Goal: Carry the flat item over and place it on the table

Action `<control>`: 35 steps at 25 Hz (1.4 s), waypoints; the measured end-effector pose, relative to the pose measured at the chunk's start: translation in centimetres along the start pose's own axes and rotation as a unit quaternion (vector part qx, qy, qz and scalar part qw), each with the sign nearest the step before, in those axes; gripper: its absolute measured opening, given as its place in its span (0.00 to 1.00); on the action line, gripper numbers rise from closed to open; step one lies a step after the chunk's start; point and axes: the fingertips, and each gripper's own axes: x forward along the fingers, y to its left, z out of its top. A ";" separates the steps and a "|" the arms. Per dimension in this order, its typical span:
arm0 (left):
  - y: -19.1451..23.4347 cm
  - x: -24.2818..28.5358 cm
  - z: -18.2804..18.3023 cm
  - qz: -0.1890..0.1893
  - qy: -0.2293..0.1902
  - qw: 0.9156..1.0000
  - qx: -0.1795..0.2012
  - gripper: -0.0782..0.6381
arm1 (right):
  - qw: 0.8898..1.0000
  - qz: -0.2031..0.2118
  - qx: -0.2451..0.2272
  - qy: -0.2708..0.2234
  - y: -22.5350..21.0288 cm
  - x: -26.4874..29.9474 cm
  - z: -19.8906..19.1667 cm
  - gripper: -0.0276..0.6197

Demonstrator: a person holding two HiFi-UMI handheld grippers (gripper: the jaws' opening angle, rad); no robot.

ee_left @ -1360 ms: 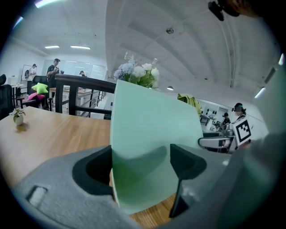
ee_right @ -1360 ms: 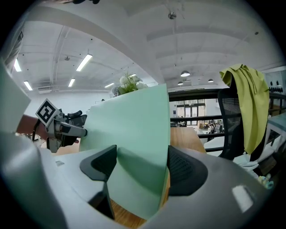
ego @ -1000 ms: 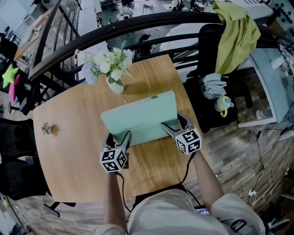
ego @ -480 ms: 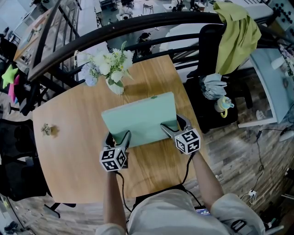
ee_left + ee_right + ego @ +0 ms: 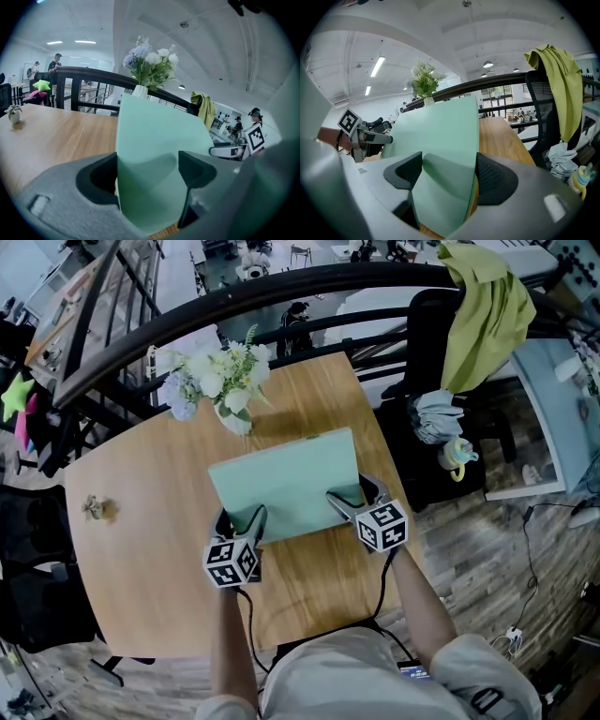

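Left gripper [image 5: 242, 518] and right gripper [image 5: 351, 499] each clamped on the near edge of the pale green flat item [image 5: 286, 479]; item held tilted over the wooden table [image 5: 141, 521], near the flower vase [image 5: 234, 416]; carrying apparently done; lowering and release left.

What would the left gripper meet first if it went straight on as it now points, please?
Probably the flower vase, standing beyond the green panel that the left gripper holds, though depth is unclear.
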 end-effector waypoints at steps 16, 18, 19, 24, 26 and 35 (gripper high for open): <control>1.1 2.0 -0.4 0.001 0.029 0.999 -0.017 0.68 | 0.999 0.002 0.022 0.028 -0.9 1.9 -0.4 0.61; 1.2 2.3 -0.5 0.002 0.030 0.999 -0.018 0.68 | 0.999 0.003 0.025 0.032 -1.0 2.1 -0.5 0.61; 1.3 2.4 -0.6 0.003 0.031 0.999 -0.019 0.68 | 0.999 0.003 0.026 0.033 -1.0 2.2 -0.5 0.62; 1.7 3.1 -0.8 0.002 0.039 0.999 -0.031 0.68 | 0.998 0.005 0.036 0.043 -1.4 2.9 -0.8 0.62; 1.8 3.3 -0.9 0.002 0.039 0.998 -0.039 0.68 | 0.998 0.007 0.039 0.046 -1.5 3.1 -0.9 0.62; 2.3 4.1 -1.3 0.004 0.047 0.998 -0.049 0.68 | 0.997 0.008 0.047 0.055 -1.7 3.7 -1.3 0.62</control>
